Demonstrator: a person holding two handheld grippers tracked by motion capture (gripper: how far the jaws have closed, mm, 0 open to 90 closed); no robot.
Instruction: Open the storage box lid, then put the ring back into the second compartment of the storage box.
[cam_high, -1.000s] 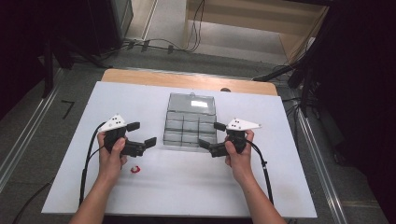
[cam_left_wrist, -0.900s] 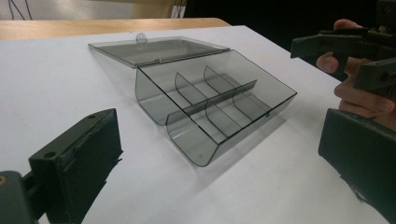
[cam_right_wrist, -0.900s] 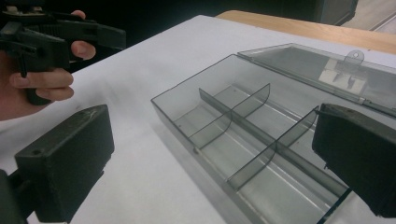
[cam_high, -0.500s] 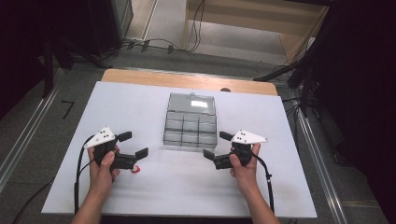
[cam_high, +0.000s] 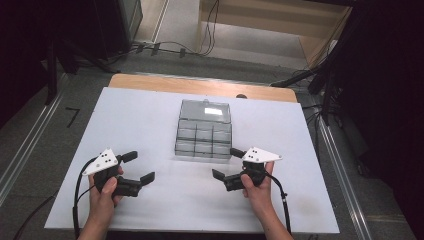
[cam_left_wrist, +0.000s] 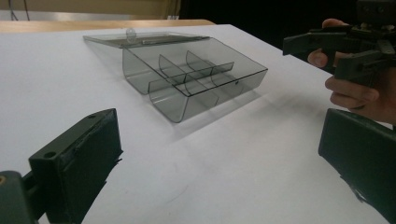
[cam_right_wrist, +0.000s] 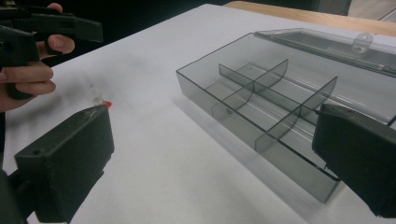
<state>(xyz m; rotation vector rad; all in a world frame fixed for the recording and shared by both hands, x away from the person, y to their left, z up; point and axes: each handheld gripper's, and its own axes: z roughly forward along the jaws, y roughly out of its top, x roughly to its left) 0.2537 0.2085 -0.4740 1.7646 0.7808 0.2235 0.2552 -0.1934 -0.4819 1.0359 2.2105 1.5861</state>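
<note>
A clear grey compartment box (cam_high: 202, 136) lies in the middle of the white table, its lid (cam_high: 205, 109) folded open on the far side; its cells look empty (cam_right_wrist: 261, 95). My left gripper (cam_high: 138, 166) is open near the front left, held in a hand, its jaws wide apart with nothing between them (cam_left_wrist: 219, 163). My right gripper (cam_high: 227, 163) is open just in front of the box's near right corner, also holding nothing (cam_right_wrist: 215, 158). A tiny red piece (cam_right_wrist: 107, 103) lies on the table beyond my right gripper's left jaw, close to the left gripper.
The white table sheet (cam_high: 150, 115) has a wooden strip (cam_high: 200, 86) along its far edge. Cables trail from both grippers toward the near edge. Dark floor and metal rails (cam_high: 30, 145) flank the table.
Both grippers have pulled back toward the near edge, away from the box. Both stay open. The red piece on the table is now covered by the left gripper in the high view.
</note>
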